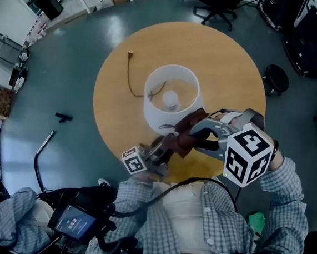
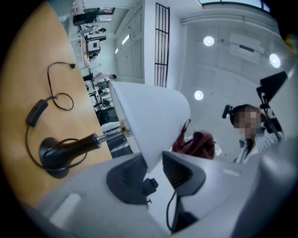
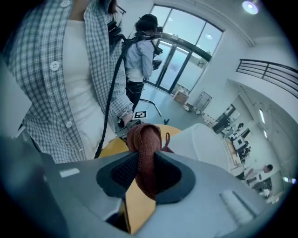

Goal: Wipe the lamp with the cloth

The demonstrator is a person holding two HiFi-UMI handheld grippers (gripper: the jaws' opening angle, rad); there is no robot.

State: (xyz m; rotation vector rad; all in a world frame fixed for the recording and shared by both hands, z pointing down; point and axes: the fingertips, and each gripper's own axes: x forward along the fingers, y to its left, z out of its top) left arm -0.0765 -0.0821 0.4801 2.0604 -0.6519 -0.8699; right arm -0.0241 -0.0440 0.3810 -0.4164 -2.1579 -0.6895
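1. Right gripper (image 3: 142, 174): the jaws pinch a reddish-brown cloth (image 3: 145, 139). A bunched fold rises above the pads and a short tail hangs below them.
2. Left gripper (image 2: 153, 174): the jaws are clamped on the lower rim of the white lampshade (image 2: 151, 121), one pad inside the shade wall and one outside.
3. Cloth position: in the head view the cloth lies at the near outer side of the lampshade, between the two grippers. The left gripper view shows it just beyond the shade wall. Contact with the shade cannot be confirmed.
4. Lamp: the dark stem runs from the shade to a round black base (image 2: 55, 158), and the base rests on the table (image 2: 28, 69). From above, the shade is open at the top and the bulb shows inside it.
5. Cord (image 2: 51, 79): it lies in loose loops on the table beside the base and carries an inline switch (image 2: 36, 113).
6. Table: round, with a wooden top, standing on a teal floor (image 1: 68, 76). The lamp sits near the centre, slightly toward the person.
7. Operator: sleeves of a checked shirt (image 1: 286, 186) show behind both grippers at the near edge of the table.
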